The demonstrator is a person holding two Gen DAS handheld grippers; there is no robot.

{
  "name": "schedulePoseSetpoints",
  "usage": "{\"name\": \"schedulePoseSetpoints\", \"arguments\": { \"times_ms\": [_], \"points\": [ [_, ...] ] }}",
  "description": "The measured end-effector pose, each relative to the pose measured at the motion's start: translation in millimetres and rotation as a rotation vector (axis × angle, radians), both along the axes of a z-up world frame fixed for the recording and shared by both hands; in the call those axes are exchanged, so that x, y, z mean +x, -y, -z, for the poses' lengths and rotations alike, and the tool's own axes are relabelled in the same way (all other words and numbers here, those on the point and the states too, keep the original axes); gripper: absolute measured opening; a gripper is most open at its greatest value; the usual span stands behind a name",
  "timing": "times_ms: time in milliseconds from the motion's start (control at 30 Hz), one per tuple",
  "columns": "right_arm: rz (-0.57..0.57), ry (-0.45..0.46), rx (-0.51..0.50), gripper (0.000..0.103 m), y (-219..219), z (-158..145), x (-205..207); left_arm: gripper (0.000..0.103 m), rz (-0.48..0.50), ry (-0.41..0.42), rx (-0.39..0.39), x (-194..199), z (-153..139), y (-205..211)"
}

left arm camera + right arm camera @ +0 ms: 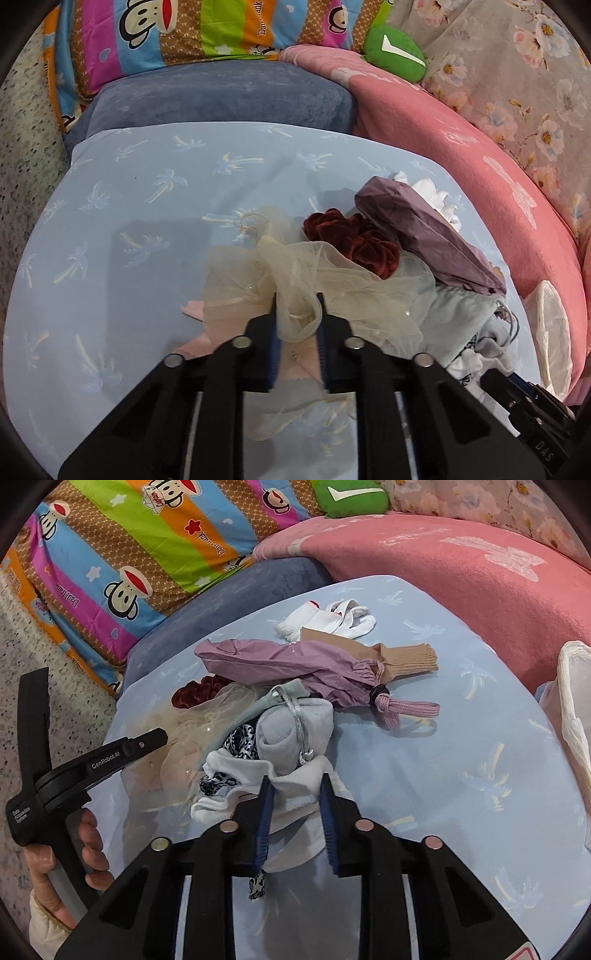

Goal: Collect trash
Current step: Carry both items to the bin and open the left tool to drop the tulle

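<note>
The left gripper has its fingers clamped on a cream tulle bundle at 6 o'clock of the light blue bed sheet, a dark red velvet scrunchie just beyond at 1 o'clock. The right gripper has its fingers clamped on a white fleece cloth. Only the right wrist view shows the white socks and tan sock at 12 o'clock behind the mauve folded umbrella, the white plastic bag at 3 o'clock, and the person's left hand gripping the handle at 8 o'clock
</note>
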State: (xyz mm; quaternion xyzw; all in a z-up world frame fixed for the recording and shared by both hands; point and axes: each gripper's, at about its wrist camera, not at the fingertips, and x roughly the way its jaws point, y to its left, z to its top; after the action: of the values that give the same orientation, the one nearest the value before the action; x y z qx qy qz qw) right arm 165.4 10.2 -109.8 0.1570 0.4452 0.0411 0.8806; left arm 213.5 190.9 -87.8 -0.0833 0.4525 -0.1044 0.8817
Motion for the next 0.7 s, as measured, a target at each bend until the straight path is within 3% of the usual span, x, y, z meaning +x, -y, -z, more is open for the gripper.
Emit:
{"name": "schedulePoseSetpoints", "arguments": {
  "times_ms": [200,700],
  "points": [
    [-0.009,0.035,0.016,0.008,2,-15,-11,0.005,0.010,0.039,-0.016,-13,-22,4],
    [0.058,0.211,0.040,0.008,45,-94,-62,0.004,0.109,0.204,-0.037,-53,-103,59]
  ]
}}
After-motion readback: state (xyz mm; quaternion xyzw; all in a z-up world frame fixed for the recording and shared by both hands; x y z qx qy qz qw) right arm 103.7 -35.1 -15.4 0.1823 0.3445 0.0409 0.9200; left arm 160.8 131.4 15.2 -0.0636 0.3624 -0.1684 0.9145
